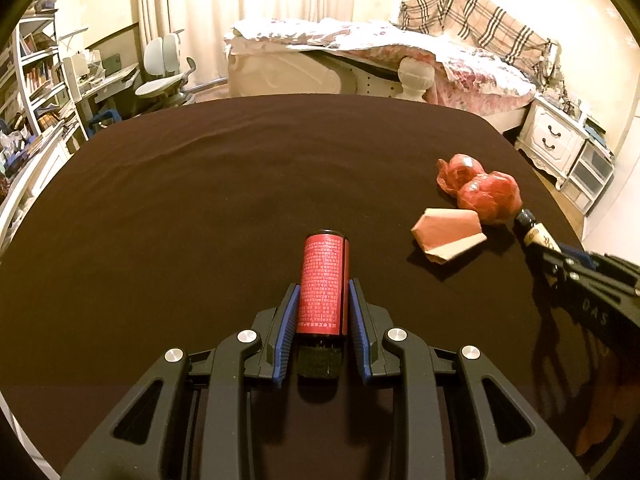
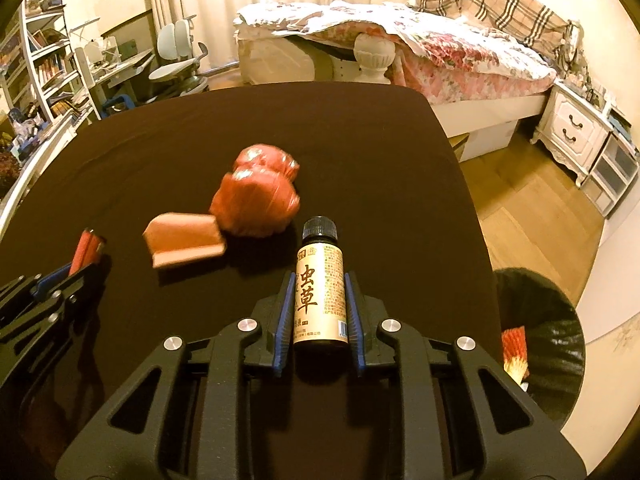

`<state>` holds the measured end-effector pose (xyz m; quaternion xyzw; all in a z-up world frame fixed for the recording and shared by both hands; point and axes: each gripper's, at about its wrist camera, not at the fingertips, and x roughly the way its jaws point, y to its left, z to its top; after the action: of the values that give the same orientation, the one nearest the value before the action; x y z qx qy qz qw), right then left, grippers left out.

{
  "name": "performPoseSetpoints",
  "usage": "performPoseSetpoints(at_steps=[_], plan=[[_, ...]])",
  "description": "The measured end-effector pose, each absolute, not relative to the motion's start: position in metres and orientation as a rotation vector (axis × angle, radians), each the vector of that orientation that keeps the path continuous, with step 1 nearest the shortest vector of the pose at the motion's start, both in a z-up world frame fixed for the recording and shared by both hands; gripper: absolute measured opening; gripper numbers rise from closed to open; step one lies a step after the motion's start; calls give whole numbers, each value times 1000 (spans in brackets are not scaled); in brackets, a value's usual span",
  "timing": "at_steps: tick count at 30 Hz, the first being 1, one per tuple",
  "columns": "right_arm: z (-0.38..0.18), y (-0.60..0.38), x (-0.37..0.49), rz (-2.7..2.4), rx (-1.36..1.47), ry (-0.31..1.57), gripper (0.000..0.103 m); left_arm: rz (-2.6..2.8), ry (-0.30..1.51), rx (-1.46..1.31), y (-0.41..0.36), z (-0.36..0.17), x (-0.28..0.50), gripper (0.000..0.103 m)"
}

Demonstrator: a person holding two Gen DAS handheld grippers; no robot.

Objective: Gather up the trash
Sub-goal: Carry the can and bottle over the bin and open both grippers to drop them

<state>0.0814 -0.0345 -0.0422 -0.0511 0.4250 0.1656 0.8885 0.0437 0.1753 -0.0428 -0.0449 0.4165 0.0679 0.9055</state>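
My left gripper [image 1: 323, 286] is shut on a red cylindrical can [image 1: 323, 284] with a black end, held just above the dark tablecloth [image 1: 200, 184]. My right gripper [image 2: 318, 276] is shut on a small brown bottle [image 2: 319, 292] with a cream label and black cap. A crumpled red plastic wrapper [image 1: 480, 188] and a pink folded paper box [image 1: 448, 234] lie on the cloth between the two grippers. They also show in the right wrist view, the wrapper [image 2: 258, 196] and the box [image 2: 184, 238]. The right gripper and bottle [image 1: 536, 236] appear at the right of the left wrist view.
A bin lined with a black bag [image 2: 552, 344] stands on the floor right of the table, with a red item inside. A bed [image 2: 440, 52], white nightstand [image 2: 576, 128], desk chair [image 1: 168, 76] and bookshelves [image 1: 36, 80] lie beyond the table.
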Motion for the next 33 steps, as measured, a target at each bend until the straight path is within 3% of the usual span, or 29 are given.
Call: performPoseSetpoints(at_steps=[33], plan=[[-41, -103, 7, 327, -2, 867, 23, 13, 824, -55, 104, -42, 9, 27]])
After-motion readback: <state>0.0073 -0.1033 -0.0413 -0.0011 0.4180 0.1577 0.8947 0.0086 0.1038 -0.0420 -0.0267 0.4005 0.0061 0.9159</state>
